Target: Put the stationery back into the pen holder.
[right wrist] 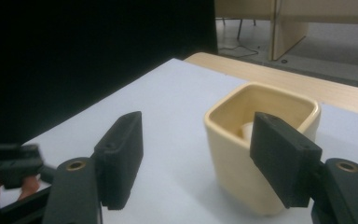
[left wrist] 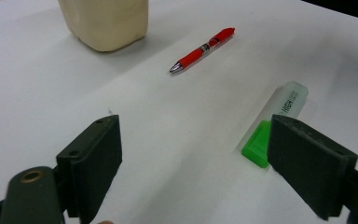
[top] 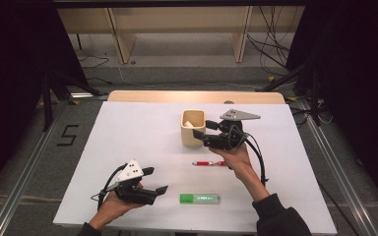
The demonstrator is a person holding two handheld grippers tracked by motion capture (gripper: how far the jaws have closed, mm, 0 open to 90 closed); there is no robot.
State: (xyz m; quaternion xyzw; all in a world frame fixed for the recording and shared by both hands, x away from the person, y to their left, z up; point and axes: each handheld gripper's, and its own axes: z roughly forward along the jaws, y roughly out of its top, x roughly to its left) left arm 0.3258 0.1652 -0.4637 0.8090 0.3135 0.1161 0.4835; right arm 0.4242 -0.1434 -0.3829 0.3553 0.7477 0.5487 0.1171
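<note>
- The desk (top: 128,132), covered by a white surface, is carrying three things, and a strip of pale wood is showing along its far edge.
- A cream square-sided cup (top: 193,128) is standing upright towards the far middle of the desk, with a pale object sitting inside it.
- A red pen (top: 209,163) is lying flat nearer the person, well apart from the cup.
- A green highlighter (top: 200,198) with a clear cap is lying flat close to the near edge, near the pen but not touching it.
- Both are lying roughly parallel to the near edge.
</note>
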